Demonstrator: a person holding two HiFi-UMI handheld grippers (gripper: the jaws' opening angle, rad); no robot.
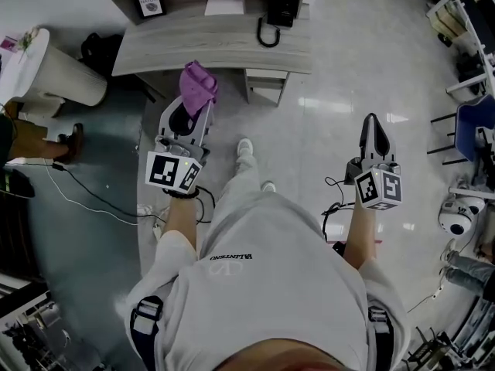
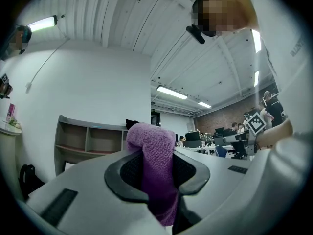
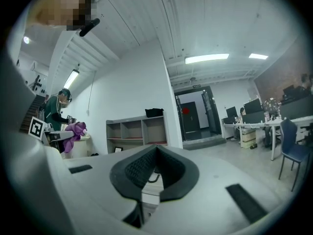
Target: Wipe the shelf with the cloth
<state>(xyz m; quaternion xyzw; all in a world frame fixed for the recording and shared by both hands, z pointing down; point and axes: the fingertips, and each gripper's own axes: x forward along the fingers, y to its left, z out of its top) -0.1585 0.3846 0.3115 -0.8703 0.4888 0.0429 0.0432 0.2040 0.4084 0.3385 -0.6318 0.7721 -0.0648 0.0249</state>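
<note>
A purple cloth [image 1: 198, 85] bunches out of my left gripper [image 1: 193, 103], which is shut on it; in the left gripper view the cloth [image 2: 152, 151] fills the gap between the dark pads. The grey wooden shelf unit [image 1: 209, 46] stands just ahead of the cloth, a short way from it. It shows as open cubbies [image 2: 85, 142] at the left of the left gripper view, and farther off in the right gripper view as the shelf [image 3: 137, 130]. My right gripper [image 1: 377, 130] hangs at the right over bare floor, shut and empty, its tips meeting [image 3: 155, 150].
On the shelf top lie a black telephone [image 1: 278, 10], a framed picture [image 1: 148, 1] and white paper [image 1: 224, 6]. A white round stand [image 1: 54, 72], a black bag [image 1: 97, 49], floor cables [image 1: 85, 195] and a seated person [image 1: 31, 137] are at left. A blue chair [image 1: 473, 126] stands at right.
</note>
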